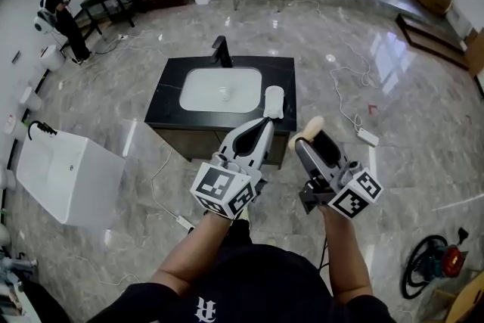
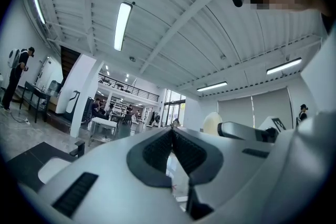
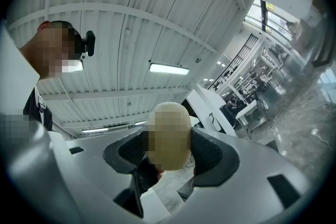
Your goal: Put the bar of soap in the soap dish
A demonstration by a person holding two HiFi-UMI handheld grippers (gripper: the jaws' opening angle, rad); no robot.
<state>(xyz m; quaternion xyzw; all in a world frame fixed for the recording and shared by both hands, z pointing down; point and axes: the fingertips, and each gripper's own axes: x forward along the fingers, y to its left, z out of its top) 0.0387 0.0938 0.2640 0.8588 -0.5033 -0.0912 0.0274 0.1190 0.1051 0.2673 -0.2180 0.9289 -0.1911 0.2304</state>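
Note:
A cream oval bar of soap (image 1: pixel 307 128) is pinched between the jaws of my right gripper (image 1: pixel 302 141), held in the air short of the vanity's front right corner. The right gripper view shows the soap (image 3: pixel 169 136) filling the gap of that gripper (image 3: pixel 169 145), which points up toward the ceiling. An empty white soap dish (image 1: pixel 274 100) lies on the black countertop (image 1: pixel 170 98), right of the white basin (image 1: pixel 221 89). My left gripper (image 1: pixel 266 122) is shut on nothing, its tip just below the dish. In the left gripper view its pads (image 2: pixel 157 149) meet at the left gripper's tip (image 2: pixel 172 131), and the soap (image 2: pixel 212 123) shows beyond.
A black faucet (image 1: pixel 221 51) stands behind the basin. A white freestanding sink unit (image 1: pixel 68 174) sits on the marble floor to the left. Cables and a power strip (image 1: pixel 367 137) lie right of the vanity. A red and black machine (image 1: pixel 437 261) is at bottom right. A person (image 1: pixel 64 19) stands far left.

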